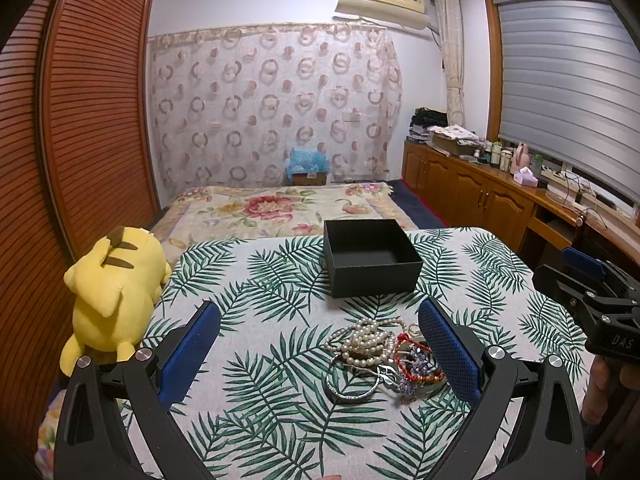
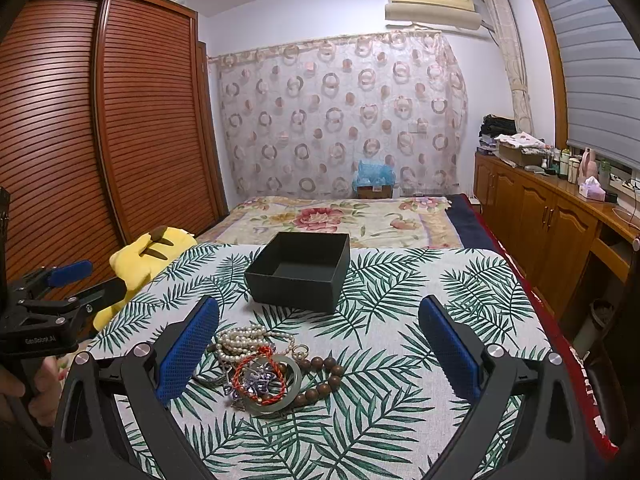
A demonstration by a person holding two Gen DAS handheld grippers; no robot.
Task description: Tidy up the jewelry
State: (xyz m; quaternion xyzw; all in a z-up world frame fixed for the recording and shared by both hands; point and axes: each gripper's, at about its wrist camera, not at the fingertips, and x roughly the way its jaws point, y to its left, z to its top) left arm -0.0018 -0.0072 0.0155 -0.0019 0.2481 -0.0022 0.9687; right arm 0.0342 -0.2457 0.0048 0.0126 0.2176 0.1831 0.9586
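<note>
A pile of jewelry (image 1: pixel 380 360) lies on the leaf-print cloth: a pearl necklace (image 1: pixel 366 340), a red cord bracelet (image 1: pixel 416 364), a silver bangle (image 1: pixel 348 384). In the right wrist view the pile (image 2: pixel 260 368) also shows a brown bead bracelet (image 2: pixel 320 376) and a grey ring bangle (image 2: pixel 294 384). An empty open black box (image 1: pixel 370 256) (image 2: pixel 300 270) stands behind the pile. My left gripper (image 1: pixel 320 316) is open, hovering before the pile. My right gripper (image 2: pixel 320 312) is open, the pile near its left finger.
A yellow plush toy (image 1: pixel 114 296) (image 2: pixel 148 256) lies at the table's left edge. The leaf-print table (image 1: pixel 260 420) has the bed (image 1: pixel 280 208) behind it. A wooden wardrobe (image 2: pixel 100 140) stands left, wooden cabinets (image 2: pixel 540 216) right. Each gripper shows at the other view's edge (image 1: pixel 592 300) (image 2: pixel 48 296).
</note>
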